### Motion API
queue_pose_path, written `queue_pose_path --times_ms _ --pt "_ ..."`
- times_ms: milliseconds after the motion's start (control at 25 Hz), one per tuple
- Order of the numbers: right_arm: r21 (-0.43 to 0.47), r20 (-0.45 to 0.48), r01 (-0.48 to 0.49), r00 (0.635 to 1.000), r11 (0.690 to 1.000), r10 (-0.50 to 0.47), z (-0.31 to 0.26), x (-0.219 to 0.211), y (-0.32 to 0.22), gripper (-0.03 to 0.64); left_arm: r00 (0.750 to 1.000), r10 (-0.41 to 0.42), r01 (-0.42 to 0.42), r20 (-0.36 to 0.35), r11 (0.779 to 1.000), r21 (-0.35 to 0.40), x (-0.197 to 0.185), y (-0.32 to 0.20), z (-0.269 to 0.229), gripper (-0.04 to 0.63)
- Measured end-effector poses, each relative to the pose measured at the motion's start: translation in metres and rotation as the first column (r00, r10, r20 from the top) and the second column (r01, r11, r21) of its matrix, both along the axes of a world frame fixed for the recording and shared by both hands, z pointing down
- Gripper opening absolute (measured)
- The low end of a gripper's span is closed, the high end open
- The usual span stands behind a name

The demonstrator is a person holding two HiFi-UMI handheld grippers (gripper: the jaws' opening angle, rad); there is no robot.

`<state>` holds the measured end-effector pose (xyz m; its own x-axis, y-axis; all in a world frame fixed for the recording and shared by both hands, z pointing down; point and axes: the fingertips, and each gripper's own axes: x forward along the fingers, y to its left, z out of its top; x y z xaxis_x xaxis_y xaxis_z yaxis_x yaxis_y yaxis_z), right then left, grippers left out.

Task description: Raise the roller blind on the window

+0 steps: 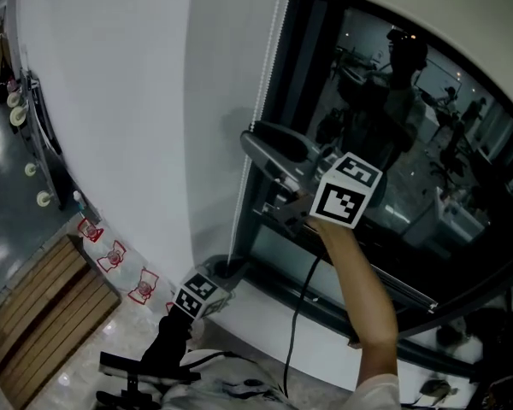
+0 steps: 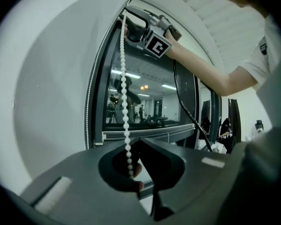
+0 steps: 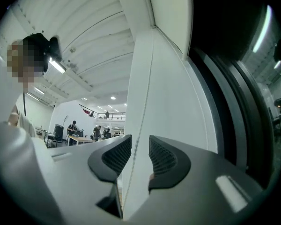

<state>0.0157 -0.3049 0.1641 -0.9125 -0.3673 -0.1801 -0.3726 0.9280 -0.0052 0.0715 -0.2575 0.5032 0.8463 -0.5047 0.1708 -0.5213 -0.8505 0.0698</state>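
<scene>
Low beside the window frame (image 1: pixel 295 67), the left gripper (image 1: pixel 225 273) is clamping the white bead chain (image 2: pixel 124 78), which is running straight up from its closed jaws along the frame's edge. Higher up the same chain, the right gripper (image 1: pixel 255 137) is hovering with its jaws parted, the beads passing between the ribbed pads (image 3: pixel 166 156) without being pinched. Beyond both tools the dark window glass (image 1: pixel 393 143) is reflecting a lit room. A pale band (image 1: pixel 410 7) is capping the glass above the right gripper; whether it is blind or wall cannot be told.
</scene>
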Motion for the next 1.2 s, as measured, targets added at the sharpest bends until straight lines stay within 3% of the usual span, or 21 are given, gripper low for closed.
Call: queue_pose_path --times_ms 720,840,960,1200 --pt "0.157 0.052 -0.029 0.998 0.987 0.021 -0.196 0.007 -0.017 0.094 1.0 0.002 -0.001 0.021 1.0 -0.004 0.009 0.0 -0.01 -0.002" --pt "0.172 0.065 -0.038 0.998 0.984 0.027 -0.2 0.006 -0.012 0.079 1.0 0.001 -0.001 0.028 1.0 0.0 0.006 0.003 0.006 -0.002" --pt "0.171 0.078 -0.042 0.996 0.984 0.029 -0.2 0.007 -0.012 0.014 1.0 -0.002 0.002 0.031 1.0 0.001 0.002 0.001 0.012 -0.002" --pt "0.152 0.089 -0.021 0.996 0.988 0.007 -0.2 0.005 -0.009 0.006 1.0 -0.006 0.006 0.019 1.0 -0.008 -0.001 -0.002 0.007 -0.002"
